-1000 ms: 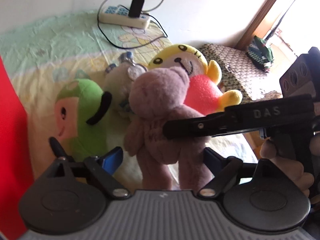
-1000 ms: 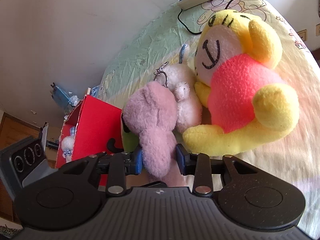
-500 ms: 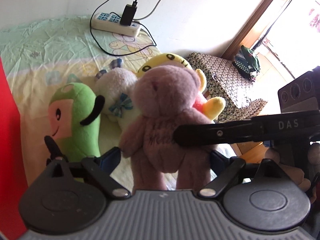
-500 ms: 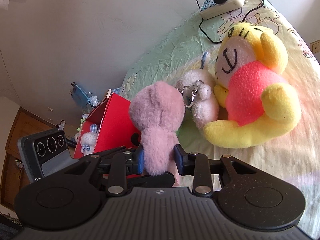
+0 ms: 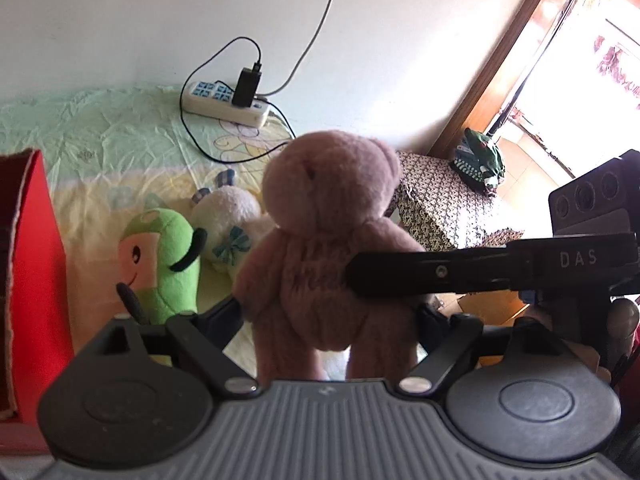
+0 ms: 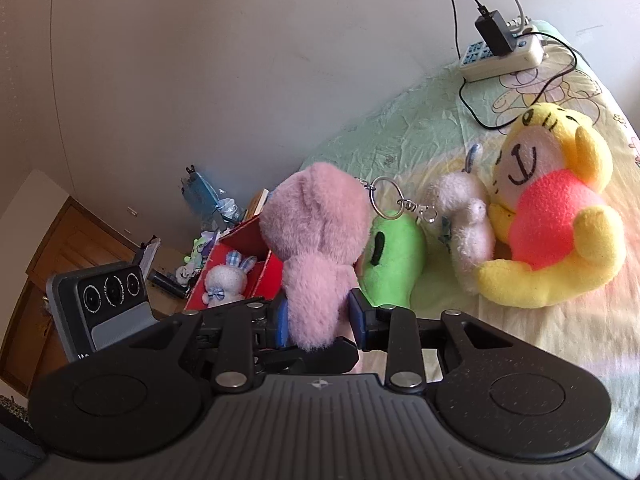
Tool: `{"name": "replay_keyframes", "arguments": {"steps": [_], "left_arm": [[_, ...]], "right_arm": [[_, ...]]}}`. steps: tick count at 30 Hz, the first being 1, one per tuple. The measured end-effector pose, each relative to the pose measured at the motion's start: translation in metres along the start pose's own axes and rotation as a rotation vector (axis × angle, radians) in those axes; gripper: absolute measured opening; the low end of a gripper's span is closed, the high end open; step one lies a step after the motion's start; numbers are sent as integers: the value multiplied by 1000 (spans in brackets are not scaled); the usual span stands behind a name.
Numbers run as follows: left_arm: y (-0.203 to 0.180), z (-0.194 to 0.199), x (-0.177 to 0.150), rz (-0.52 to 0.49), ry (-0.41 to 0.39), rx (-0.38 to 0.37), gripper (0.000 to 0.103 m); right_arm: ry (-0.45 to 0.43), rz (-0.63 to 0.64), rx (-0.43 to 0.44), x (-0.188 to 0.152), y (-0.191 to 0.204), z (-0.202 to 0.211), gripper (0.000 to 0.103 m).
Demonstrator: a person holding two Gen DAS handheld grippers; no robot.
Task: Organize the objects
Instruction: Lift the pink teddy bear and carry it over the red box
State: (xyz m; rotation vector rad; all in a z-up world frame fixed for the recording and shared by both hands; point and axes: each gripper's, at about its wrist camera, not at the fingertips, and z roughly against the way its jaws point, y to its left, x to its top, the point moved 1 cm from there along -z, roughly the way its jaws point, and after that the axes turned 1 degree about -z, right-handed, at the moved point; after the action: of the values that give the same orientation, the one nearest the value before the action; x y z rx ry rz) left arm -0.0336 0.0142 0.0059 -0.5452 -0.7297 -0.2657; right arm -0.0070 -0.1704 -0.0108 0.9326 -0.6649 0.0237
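My right gripper (image 6: pixel 320 318) is shut on a pink plush bear (image 6: pixel 316 248) and holds it up above the bed. In the left wrist view the bear (image 5: pixel 328 240) hangs upright, with the right gripper's finger (image 5: pixel 440 274) across its body. My left gripper (image 5: pixel 328 316) is open, its fingers either side of the bear's legs, not touching. A green plush (image 6: pixel 394 258), a small white plush (image 6: pixel 466 220) and a yellow-and-red plush (image 6: pixel 556 216) lie on the bed. A red box (image 6: pixel 244 276) holds a white bunny (image 6: pixel 226 280).
A white power strip (image 5: pixel 226 104) with a black charger and cables lies on the bed by the wall. The red box's wall (image 5: pixel 36 264) stands at the left. A patterned cloth-covered stand (image 5: pixel 444 208) is beside the bed at the right, near a bright doorway.
The right gripper has lifted the pink bear higher off the bed and away from the other plush toys. Both cameras have risen; the red box has come more into view.
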Motion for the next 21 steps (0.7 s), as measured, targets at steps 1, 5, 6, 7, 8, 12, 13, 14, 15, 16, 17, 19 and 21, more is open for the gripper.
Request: {"name": "replay_keyframes", "arguments": {"steps": [1,5,6,7,8,12,13,14,15,16,17,19,21], "left_arm": [[-1,6,1,1,-14,6,85],[-3,30,4,-1,-63,42,84],[-3,35,4,2,-72,48,84],[-2,41,4,8,-81,54,84],[0,47,5,12,-90,62,84],[10,71,6,17,-131,96,84],[14,79,7,19,-138,103,84],[19,86,9,20,-147,109,84],[24,94,11,18,-156,114,84],[29,101,12,15,-164,121,84],[34,110,14,10,-172,131,84],[44,126,18,-2,-190,148,84],[57,142,21,-5,-206,163,84]], "right_arm": [[-5,9,9,-1,5,0,32],[-16,46,42,-1,23,-3,32],[-17,53,50,-1,27,-4,32],[-16,60,57,-1,31,-7,32],[-16,69,64,0,36,-9,32],[-11,106,94,3,56,-24,32],[-12,114,100,4,62,-28,32],[-15,125,108,5,68,-33,32],[-20,136,117,5,76,-40,32],[-23,140,125,6,83,-46,32],[-27,144,132,6,90,-52,32],[-32,164,149,7,104,-64,33],[-32,183,159,9,118,-78,33]]}}
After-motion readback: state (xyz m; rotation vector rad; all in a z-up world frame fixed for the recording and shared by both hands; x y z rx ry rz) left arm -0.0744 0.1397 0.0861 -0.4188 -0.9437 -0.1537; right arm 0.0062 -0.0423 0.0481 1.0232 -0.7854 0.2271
